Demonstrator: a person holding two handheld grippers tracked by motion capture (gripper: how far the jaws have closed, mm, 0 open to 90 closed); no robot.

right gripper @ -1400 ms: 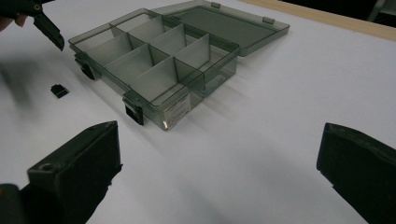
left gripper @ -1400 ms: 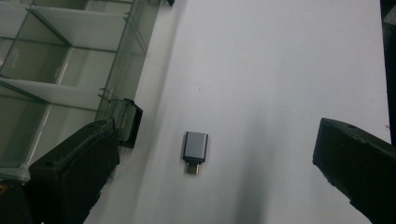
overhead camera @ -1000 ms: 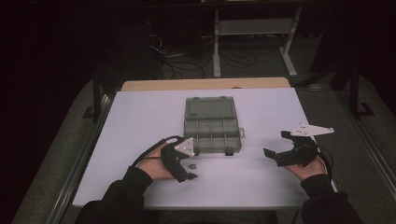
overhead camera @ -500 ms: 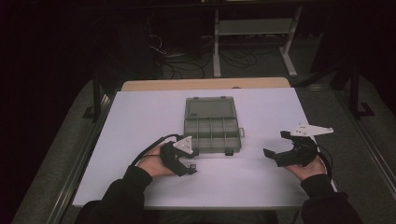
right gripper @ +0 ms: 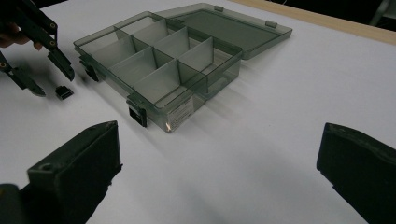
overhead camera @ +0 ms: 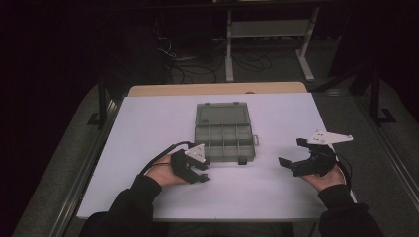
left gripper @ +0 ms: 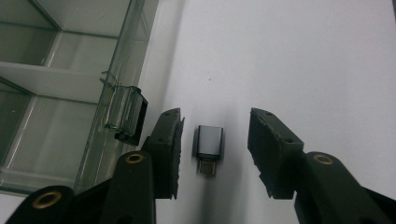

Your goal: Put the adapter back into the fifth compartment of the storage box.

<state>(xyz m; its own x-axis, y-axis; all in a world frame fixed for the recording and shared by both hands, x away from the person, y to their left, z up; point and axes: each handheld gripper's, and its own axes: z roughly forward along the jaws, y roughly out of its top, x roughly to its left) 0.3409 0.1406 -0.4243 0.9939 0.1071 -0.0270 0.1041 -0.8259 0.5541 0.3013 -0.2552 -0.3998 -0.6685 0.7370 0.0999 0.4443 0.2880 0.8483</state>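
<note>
On the table (overhead camera: 148, 128), open empty organizer box (overhead camera: 225, 132)

High view is dim, with a black, murky background and only the white table (overhead camera: 276, 123) lit from above; both gripper views are brighter, with soft shadows beside the adapter (left gripper: 208, 142) and box (right gripper: 159, 60), a small glare on the box's front wall, near jaws blurred.
</note>
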